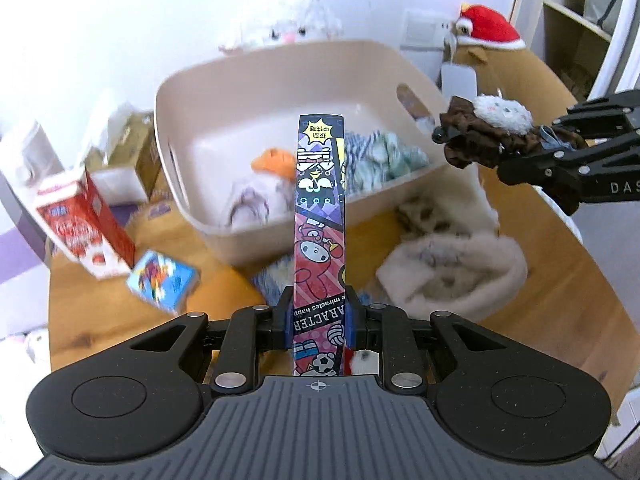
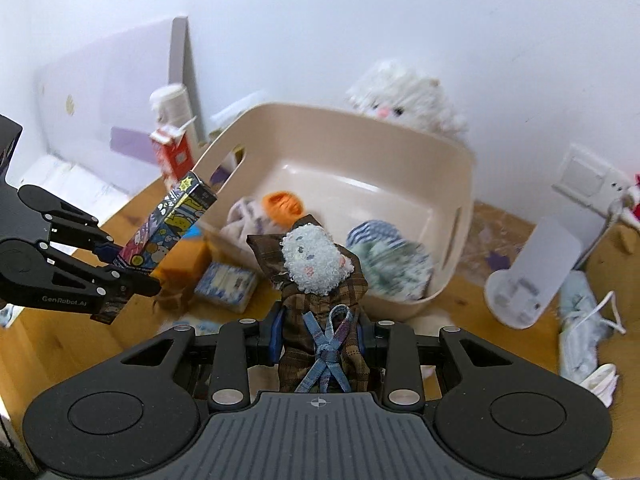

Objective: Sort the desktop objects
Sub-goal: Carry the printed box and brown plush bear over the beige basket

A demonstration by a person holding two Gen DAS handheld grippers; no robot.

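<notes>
My left gripper (image 1: 319, 320) is shut on a long cartoon-printed box (image 1: 319, 216) that stands up between its fingers, in front of the beige bin (image 1: 200, 88). In the right wrist view the same box (image 2: 168, 220) hangs at the left, left of the bin (image 2: 464, 184). My right gripper (image 2: 320, 336) is shut on a small plush doll in brown plaid (image 2: 316, 264) with a white fuzzy head, held just before the bin's near wall. From the left wrist view the doll (image 1: 488, 132) hovers at the bin's right rim. Inside the bin lie an orange-billed plush (image 1: 272, 164) and a striped cloth (image 1: 380, 156).
A red and white carton (image 1: 84, 224) and a blue packet (image 1: 164, 280) lie left of the bin. A cream fuzzy hat (image 1: 452, 272) sits on the wooden table at right. A white plush (image 2: 404, 100) leans on the wall behind the bin. A white stand (image 2: 532, 276) is at right.
</notes>
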